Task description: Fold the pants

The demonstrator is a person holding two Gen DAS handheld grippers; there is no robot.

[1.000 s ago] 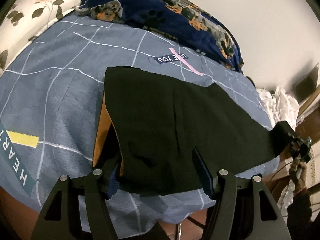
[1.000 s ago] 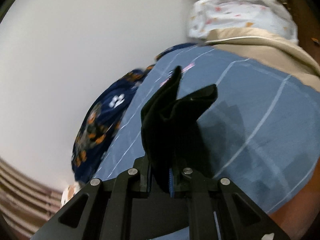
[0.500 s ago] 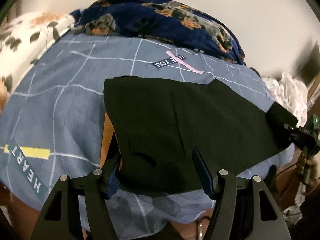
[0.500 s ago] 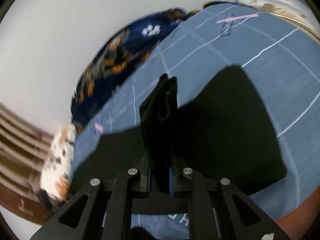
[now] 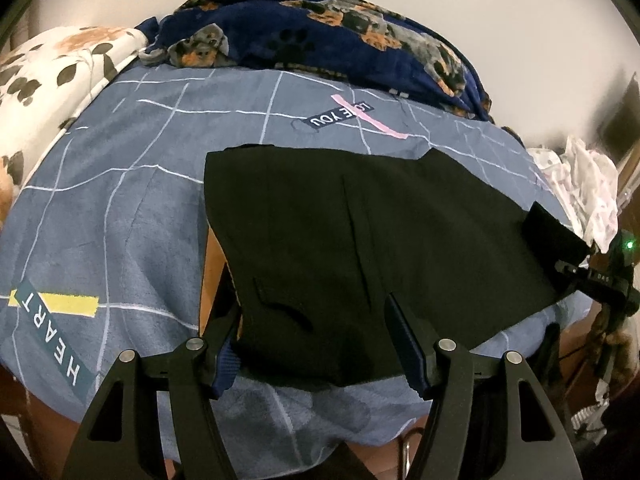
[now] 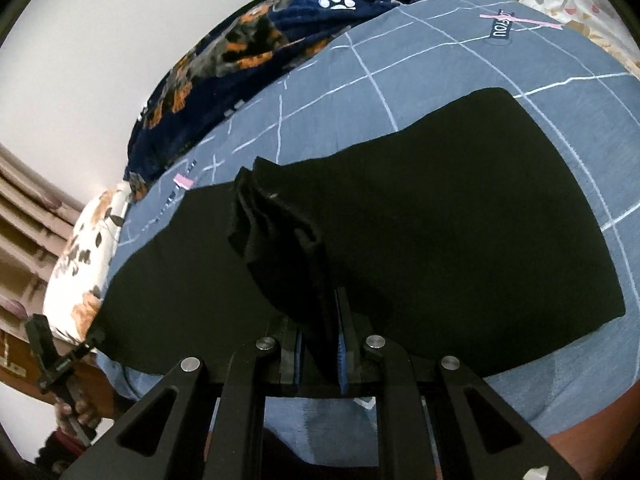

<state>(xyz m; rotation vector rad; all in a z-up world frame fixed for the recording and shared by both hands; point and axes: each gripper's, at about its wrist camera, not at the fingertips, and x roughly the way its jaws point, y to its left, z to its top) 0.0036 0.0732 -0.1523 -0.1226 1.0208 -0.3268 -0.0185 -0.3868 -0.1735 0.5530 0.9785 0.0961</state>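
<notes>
Black pants [image 5: 360, 236] lie flat across the blue grid-pattern bedsheet [image 5: 120, 208]; an orange lining shows at their left edge. My left gripper [image 5: 320, 340] is open, its fingers standing either side of the pants' near edge. My right gripper [image 6: 320, 340] is shut on a bunched end of the pants [image 6: 280, 240] and holds it above the rest of the cloth [image 6: 460, 220]. The right gripper also shows in the left wrist view [image 5: 576, 270] at the pants' right end.
A navy dog-print blanket [image 5: 340, 36] is heaped at the back of the bed against the wall. A floral pillow [image 5: 44, 80] lies at the left. White patterned cloth [image 5: 580, 184] is piled at the right. The bed's near edge [image 5: 280, 432] is close below the grippers.
My right gripper has swung round with the pants end, from facing the wall to looking over the spread pants. My left gripper has stayed open at the near edge.
</notes>
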